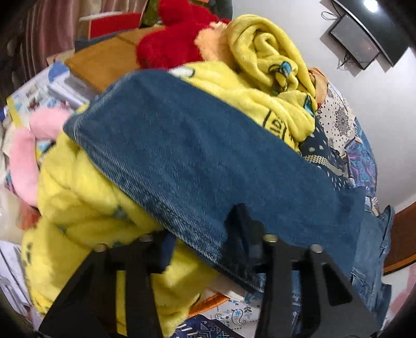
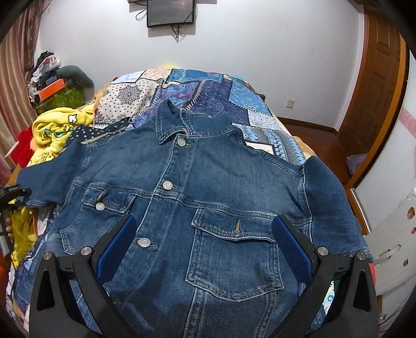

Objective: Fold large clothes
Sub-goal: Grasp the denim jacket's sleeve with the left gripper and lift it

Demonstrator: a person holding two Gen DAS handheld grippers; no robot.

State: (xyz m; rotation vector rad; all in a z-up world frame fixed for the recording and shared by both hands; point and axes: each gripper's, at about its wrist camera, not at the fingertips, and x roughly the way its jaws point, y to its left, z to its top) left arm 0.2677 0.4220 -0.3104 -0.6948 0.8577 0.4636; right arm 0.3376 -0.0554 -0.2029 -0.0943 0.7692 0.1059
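Observation:
A blue denim jacket [image 2: 208, 202] lies front up, buttoned, on the patchwork bed cover [image 2: 218, 88], collar away from me. My right gripper [image 2: 205, 234] is open above its lower front, one blue pad [image 2: 117, 244] on each side of the chest pocket, holding nothing. In the left wrist view the jacket's left sleeve [image 1: 197, 161] is lifted and stretched across the frame. My left gripper [image 1: 208, 234] is shut on the sleeve's edge; the cloth covers its fingertips. The left gripper also shows in the right wrist view [image 2: 15, 193], at the sleeve end.
A yellow fleece blanket [image 1: 85, 202] is heaped left of the jacket, with red plush [image 1: 171, 41] and a pink one [image 1: 26, 161] beyond. Boxes [image 1: 52, 88] lie at the left. A wall screen [image 2: 170, 11], a wooden door [image 2: 374, 104] and white drawers [image 2: 390, 249] stand around the bed.

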